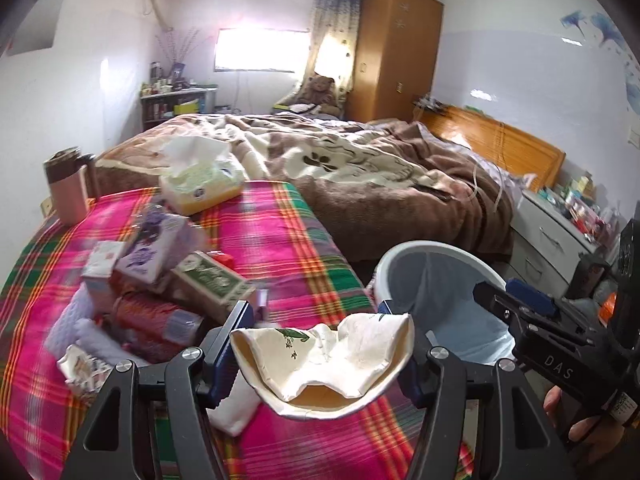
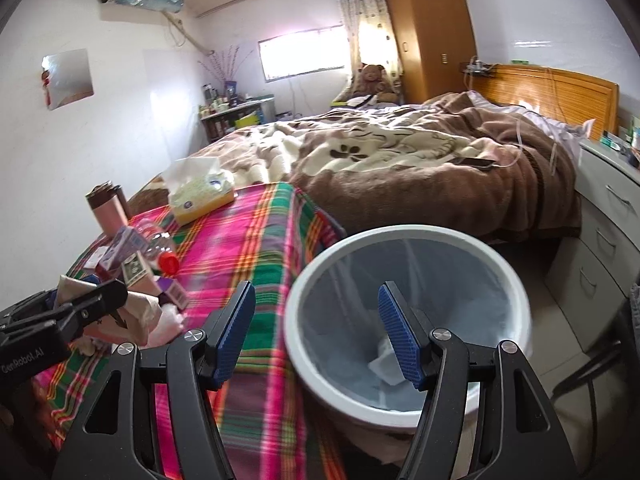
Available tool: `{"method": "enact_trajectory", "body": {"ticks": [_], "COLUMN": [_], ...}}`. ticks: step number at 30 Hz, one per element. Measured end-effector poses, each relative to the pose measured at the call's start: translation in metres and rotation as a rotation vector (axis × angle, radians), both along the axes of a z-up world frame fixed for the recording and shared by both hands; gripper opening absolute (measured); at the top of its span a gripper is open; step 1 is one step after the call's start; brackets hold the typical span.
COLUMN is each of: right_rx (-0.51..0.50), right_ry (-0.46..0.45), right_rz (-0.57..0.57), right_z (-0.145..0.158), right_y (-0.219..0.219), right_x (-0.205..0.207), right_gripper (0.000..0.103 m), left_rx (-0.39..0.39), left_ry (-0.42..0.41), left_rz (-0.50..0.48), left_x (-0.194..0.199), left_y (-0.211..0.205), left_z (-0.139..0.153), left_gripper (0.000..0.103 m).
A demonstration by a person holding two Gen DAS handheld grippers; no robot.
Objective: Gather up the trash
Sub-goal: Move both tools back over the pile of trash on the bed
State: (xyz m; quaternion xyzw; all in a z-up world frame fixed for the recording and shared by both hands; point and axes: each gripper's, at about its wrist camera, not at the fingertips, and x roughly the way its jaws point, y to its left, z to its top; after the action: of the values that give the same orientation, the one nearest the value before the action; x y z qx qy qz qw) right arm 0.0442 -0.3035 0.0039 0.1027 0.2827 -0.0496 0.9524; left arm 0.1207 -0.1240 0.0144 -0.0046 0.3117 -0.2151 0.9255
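Left tongs [image 1: 322, 354] carry a crushed paper cup [image 1: 324, 364]; right tongs [image 2: 316, 336] stand wide and empty.

The cup sits pinched between the left pads over the plaid-covered bench [image 1: 280, 240], just beside the white trash bin [image 2: 400, 248]. The right tongs hang over the bin's rim, where a scrap lies in its liner. Cartons and wrappers are piled on the bench, away from the bin.

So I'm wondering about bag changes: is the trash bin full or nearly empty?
Nearly empty. The right wrist view looks straight down into the white bin: its liner is mostly bare, with one pale scrap at the bottom.
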Motion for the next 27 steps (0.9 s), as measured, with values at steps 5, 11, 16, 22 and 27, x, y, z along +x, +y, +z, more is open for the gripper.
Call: {"method": "enact_trajectory", "body": {"ticks": [5,11,16,22,27], "right_rx": [-0.003,-0.025,-0.027,-0.058,-0.071], "right_ry": [0.011,0.024,0.038,0.059,0.067], "right_rz": [0.06,0.141,0.202,0.267,0.283], "right_z": [-0.003,-0.004,-0.006,-0.007,-0.008], "right_y": [0.026,0.058,0.081,0.107,0.117], "right_x": [0.011,0.026,0.039,0.053,0.058], "right_gripper": [0.065,0.065,0.065,0.065,0.065], "left_rx": [-0.008,-0.006,0.006,-0.006,0.004], "left_ry": [-0.02,-0.013,0.006,0.039,0.073], "left_rz": [0.055,0.147,0.206,0.27,0.297], "left_x": [-0.002,0.003,0.01,0.018,0.022], "left_y": [0.038,0.08,0.115,0.151,0.168], "left_z": [0.004,0.002,-0.002,-0.012,-0.023], "left_gripper": [0.068,0.072,0.074,0.075,0.075]}}
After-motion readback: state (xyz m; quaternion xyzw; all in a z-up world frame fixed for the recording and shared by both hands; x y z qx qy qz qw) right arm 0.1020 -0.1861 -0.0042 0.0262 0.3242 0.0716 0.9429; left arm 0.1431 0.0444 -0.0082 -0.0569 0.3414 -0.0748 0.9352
